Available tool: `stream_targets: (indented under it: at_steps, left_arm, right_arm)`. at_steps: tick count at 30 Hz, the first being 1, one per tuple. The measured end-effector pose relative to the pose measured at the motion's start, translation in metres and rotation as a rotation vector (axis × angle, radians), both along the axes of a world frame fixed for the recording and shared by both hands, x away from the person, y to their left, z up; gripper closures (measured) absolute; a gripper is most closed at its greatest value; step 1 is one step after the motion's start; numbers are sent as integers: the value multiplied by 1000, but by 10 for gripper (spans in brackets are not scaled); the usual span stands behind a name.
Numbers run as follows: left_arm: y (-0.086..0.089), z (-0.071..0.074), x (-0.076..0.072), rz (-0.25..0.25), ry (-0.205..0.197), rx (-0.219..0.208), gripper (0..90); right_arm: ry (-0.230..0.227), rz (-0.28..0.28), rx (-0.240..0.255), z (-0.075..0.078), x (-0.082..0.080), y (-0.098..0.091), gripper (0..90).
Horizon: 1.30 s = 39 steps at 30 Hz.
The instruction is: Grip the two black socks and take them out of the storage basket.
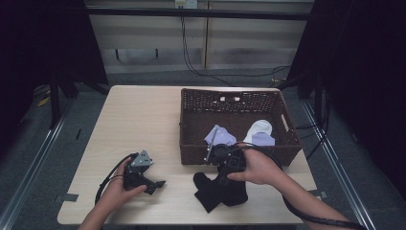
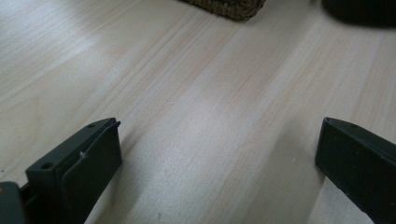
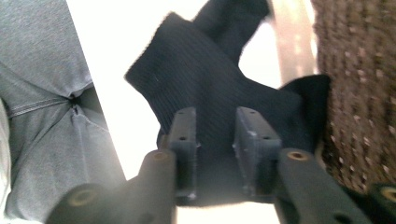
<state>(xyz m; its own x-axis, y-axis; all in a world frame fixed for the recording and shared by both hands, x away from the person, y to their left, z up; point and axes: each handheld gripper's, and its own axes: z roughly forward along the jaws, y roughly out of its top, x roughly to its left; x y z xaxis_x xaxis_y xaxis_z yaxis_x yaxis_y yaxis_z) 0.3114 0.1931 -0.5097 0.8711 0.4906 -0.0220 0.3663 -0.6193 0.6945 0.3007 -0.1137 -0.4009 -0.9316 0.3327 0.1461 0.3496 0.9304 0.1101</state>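
Observation:
Black socks lie in a loose heap on the table near its front edge, just in front of the wicker basket. My right gripper points down onto that heap. In the right gripper view its jaws stand a little apart over the ribbed black sock, with fabric showing in the gap and no clear pinch. My left gripper rests low at the table's front left. Its jaws are spread wide over bare wood with nothing between them.
The brown basket holds a lilac sock and a white sock with another lilac piece. The basket's corner and a dark sock edge lie far ahead of the left gripper. Grey clothing lies past the table edge.

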Motion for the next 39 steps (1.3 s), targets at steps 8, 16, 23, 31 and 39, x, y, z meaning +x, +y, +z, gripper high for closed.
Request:
stream_targets:
  at_steps: [8,16,23,31,39]
  left_arm:
    - [0,0,0,0,-1,0,0]
    - [0,0,0,0,0,0,0]
    - [0,0,0,0,0,0,0]
    - [0,0,0,1,0,0,0]
    - [0,0,0,1,0,-1,0]
  right_arm:
    - [-8,-24,18,1,-3,-12,456]
    - [-16,-57,19,0,-7,-26,351]
    - [-20,-86,36,-1,-11,-42,312]
    - [-42,-123,33,-3,-16,-61,291]
    - [-61,-166,19,-10,-20,-79,282]
